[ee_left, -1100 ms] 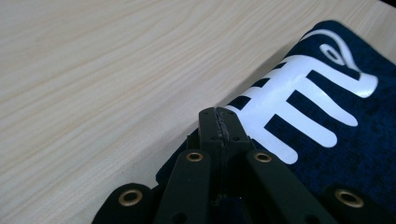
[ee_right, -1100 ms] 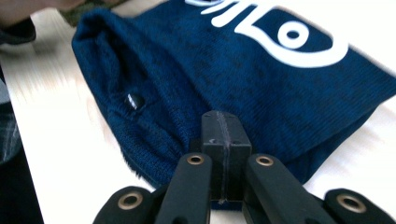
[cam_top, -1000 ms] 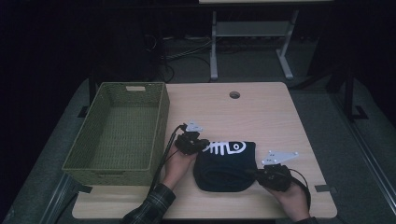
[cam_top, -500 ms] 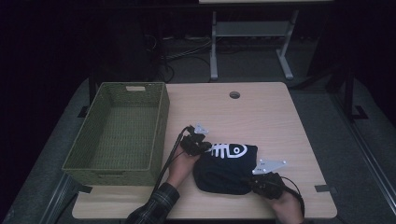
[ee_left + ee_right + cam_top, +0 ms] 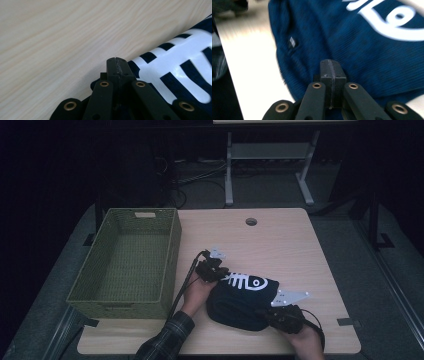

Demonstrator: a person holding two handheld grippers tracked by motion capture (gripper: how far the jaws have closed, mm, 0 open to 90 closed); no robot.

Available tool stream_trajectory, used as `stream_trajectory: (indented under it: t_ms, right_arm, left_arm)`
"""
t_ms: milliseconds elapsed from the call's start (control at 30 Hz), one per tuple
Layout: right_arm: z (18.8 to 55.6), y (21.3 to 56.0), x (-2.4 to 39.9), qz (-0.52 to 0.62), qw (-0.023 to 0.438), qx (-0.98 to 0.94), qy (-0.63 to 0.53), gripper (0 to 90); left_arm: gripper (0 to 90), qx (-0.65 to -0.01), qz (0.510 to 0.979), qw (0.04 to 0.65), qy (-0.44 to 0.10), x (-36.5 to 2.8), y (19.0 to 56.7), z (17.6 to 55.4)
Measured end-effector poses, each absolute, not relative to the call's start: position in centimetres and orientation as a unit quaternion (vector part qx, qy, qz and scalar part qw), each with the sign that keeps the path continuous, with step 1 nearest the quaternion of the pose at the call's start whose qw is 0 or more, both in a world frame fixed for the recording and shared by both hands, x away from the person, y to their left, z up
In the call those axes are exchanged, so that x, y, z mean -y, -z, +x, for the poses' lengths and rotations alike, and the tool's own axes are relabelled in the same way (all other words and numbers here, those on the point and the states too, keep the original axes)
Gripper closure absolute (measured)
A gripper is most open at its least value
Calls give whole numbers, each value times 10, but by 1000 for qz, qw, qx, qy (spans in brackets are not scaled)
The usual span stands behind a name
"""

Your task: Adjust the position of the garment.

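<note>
On the near half of the table (image 5: 300, 245), a folded dark blue garment (image 5: 240, 302) with a white fish-skeleton print lies a little right of the woven green basket (image 5: 127, 262), which stands open at the left side with nothing to be seen in it. The left gripper (image 5: 214, 270) sits at the garment's far-left corner; in the left gripper view its jaws are pressed together at the cloth's edge, but the pads hide whether any fabric is caught between them. The right gripper (image 5: 280, 312) rests at the garment's near-right edge, and in the right gripper view its jaws are likewise pressed together over the blue knit, the same doubt applying. The step in hand looks like taking hold of the bundle at two opposite corners, ready to carry it. The next move probably calls for lifting both corners together, keeping the fold from sagging open, then swinging the garment left and over the basket's right wall before lowering it inside. If either pinch holds no cloth, that gripper would need to open and bite again first.
</note>
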State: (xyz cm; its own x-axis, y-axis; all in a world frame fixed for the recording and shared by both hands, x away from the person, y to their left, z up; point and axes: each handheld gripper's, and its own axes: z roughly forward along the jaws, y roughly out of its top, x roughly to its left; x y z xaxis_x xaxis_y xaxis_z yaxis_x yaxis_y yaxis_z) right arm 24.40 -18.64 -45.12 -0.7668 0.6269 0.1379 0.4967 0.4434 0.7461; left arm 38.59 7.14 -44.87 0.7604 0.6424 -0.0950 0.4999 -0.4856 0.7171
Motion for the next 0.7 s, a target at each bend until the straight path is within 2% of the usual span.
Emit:
stream_trajectory:
  t_ms: [200,367,533,700]
  right_arm:
    - [262,437,203,350,109,-822,-435,900]
    - [286,436,213,374,129,-811,-430,900]
    - [306,442,217,392,144,-811,-409,900]
    - [318,452,216,408,139,-813,-391,900]
  left_arm:
    - [900,-320,844,425,-71,-88,427,355]
    - [900,-305,844,437,-60,-94,420,324]
    - [900,-295,849,436,-50,-102,421,298]
    - [900,-289,865,407,-42,-103,441,287]
